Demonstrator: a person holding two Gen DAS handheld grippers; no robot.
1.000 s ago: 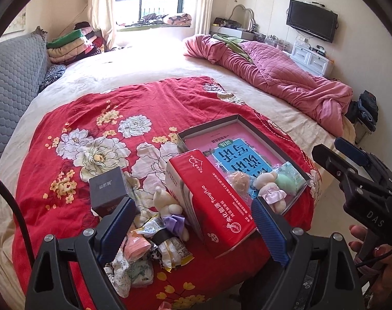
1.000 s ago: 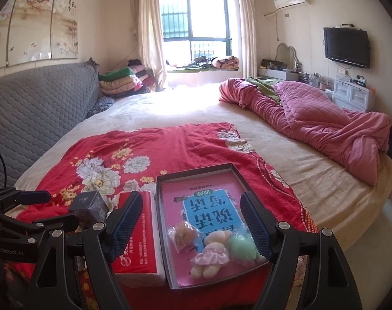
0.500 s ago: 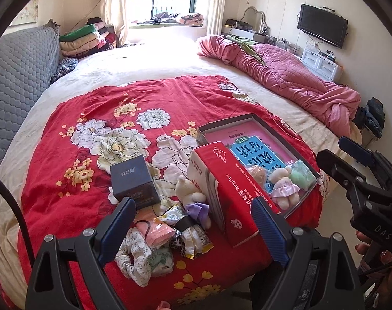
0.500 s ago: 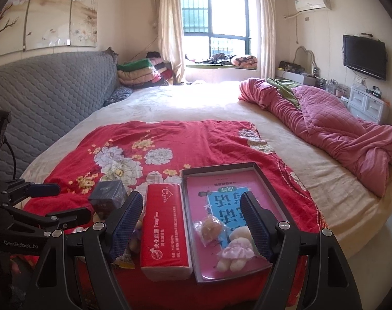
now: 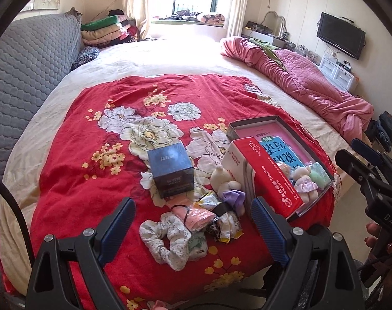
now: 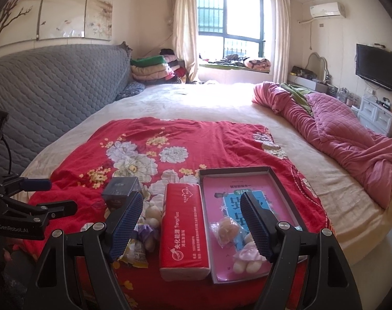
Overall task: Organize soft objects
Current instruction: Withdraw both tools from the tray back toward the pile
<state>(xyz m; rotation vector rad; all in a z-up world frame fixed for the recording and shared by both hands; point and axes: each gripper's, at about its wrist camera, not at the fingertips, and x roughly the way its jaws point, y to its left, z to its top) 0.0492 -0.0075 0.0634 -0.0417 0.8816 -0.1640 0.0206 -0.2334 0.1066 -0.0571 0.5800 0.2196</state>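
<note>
both grippers have drawn back from the bed, and the left gripper [image 5: 193,222], fingers spread and empty, frames a white scrunchie [image 5: 165,240] hidden in the other view, while the right gripper [image 6: 192,222], likewise spread, frames the red tissue pack [image 6: 184,230] and, by its right finger, dolls in the shallow box [image 6: 278,178].

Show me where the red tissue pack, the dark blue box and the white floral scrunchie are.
red tissue pack [image 6: 184,228]: right wrist view, middle of its top face.
dark blue box [image 5: 170,169]: left wrist view, near its upper front edge.
white floral scrunchie [image 5: 165,242]: left wrist view, on its gathered fabric ring.
</note>
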